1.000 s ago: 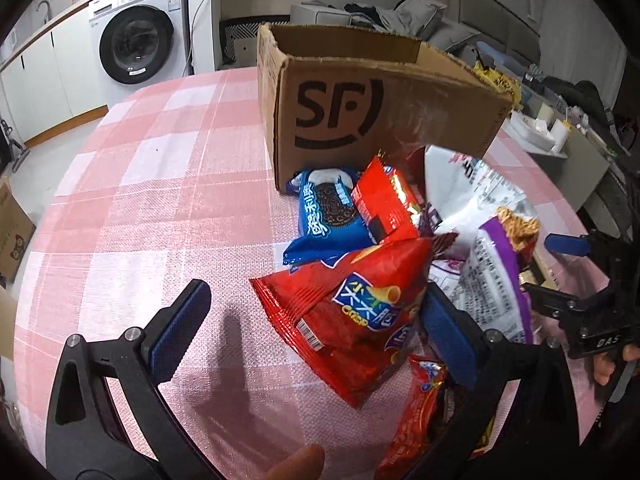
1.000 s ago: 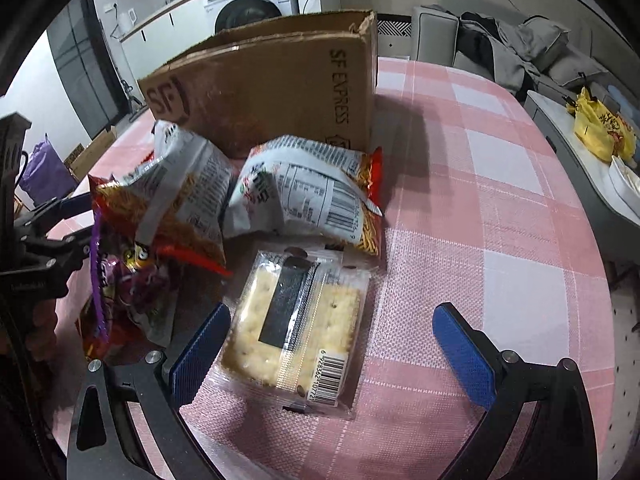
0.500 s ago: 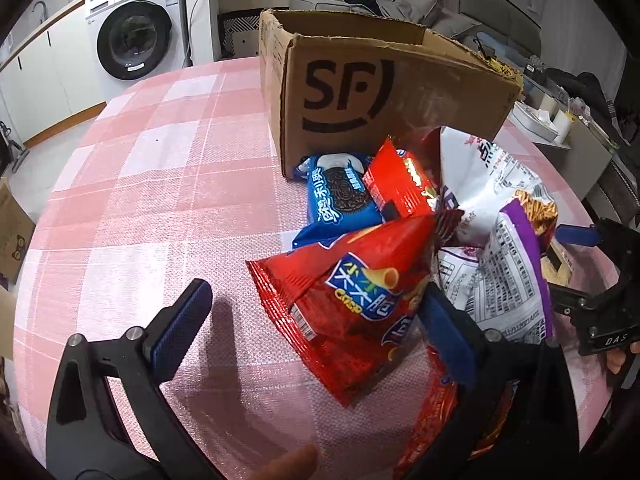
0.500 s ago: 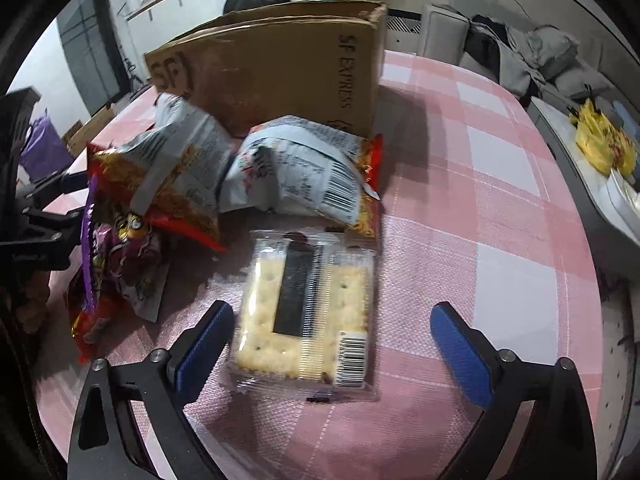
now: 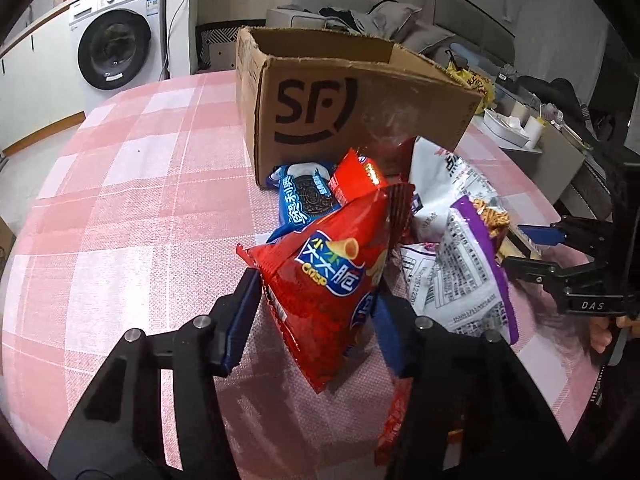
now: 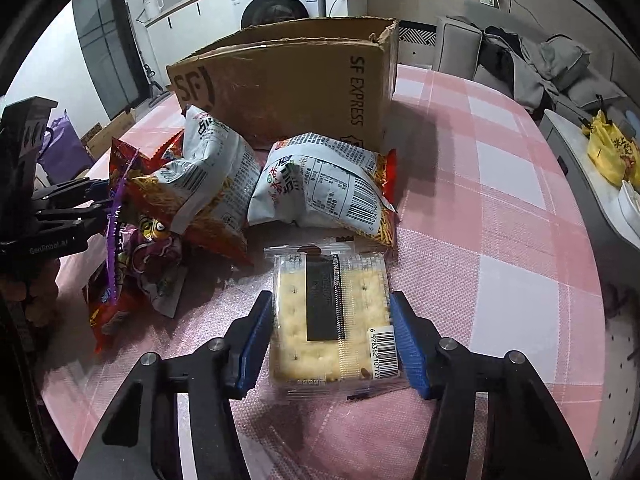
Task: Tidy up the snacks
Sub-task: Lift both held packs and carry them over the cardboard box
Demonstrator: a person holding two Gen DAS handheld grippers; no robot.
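**Both grippers clamped on snack packs beside the SF box**

The left gripper (image 5: 316, 316) has its blue-padded fingers (image 5: 244, 316) drawn in against the sides of a puffy red foil crisp bag (image 5: 332, 276), pinching it near its lower end. Ahead of those fingers lies a blue Oreo biscuit pack (image 5: 302, 202), with a small red sachet (image 5: 356, 178) just to its right, and further ahead an open brown cardboard box printed "SF" (image 5: 344, 108). To the right of the fingers slumps a white and purple noodle-snack bag (image 5: 464, 276).

The right gripper (image 6: 330, 332) pinches a clear-wrapped rectangular pack of pale crackers (image 6: 332, 316), one blue pad pressed on each long side, the pack lying flat on the pink and white checked tablecloth (image 6: 500, 200). Just ahead of the fingers rest two white crumpled snack bags (image 6: 320, 184), touching the box wall. Well to the left, the other gripper shows at the frame edge.
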